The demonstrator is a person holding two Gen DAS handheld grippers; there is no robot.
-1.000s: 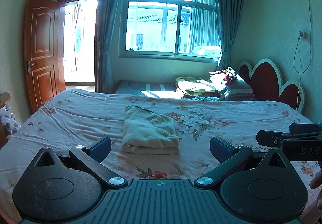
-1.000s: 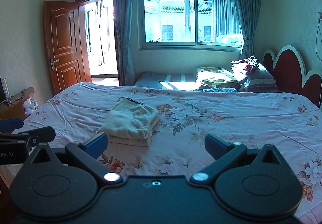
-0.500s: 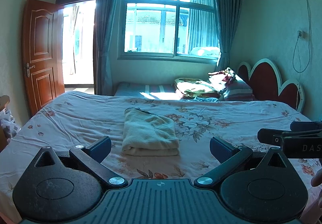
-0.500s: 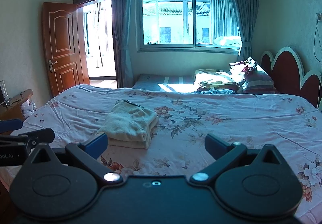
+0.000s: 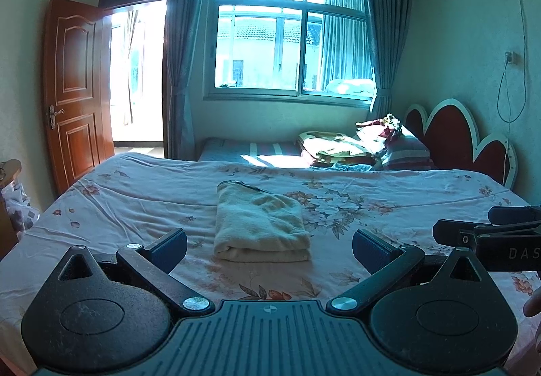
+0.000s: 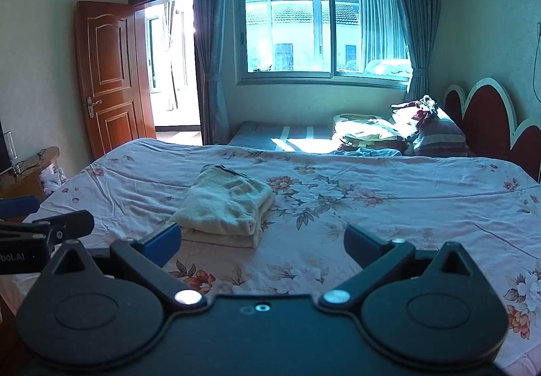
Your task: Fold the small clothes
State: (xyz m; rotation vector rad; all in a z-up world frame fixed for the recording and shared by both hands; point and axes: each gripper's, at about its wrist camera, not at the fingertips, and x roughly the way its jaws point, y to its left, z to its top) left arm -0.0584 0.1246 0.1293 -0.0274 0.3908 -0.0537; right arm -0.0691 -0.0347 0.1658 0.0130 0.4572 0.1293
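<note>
Left wrist view: the folded cream garment (image 5: 262, 227) lies on the floral bed (image 5: 389, 203) (near its middle), just beyond the left claw (image 5: 269, 246) and right claw (image 6: 263, 242), both spread wide, empty.

Black left gripper (image 5: 269, 246), blue-padded fingers (image 5: 170, 244), silver screws, ribbed base.

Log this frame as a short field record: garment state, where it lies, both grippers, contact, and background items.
garment: cream folded garment, stacked in layers
surface: floral bedsheet, garment lies flat near the middle
left gripper: open, empty, short of the garment
right gripper: open, empty, garment ahead to its left
contact: none visible
background: bedding pile by the red headboard, window, open wooden door
</note>
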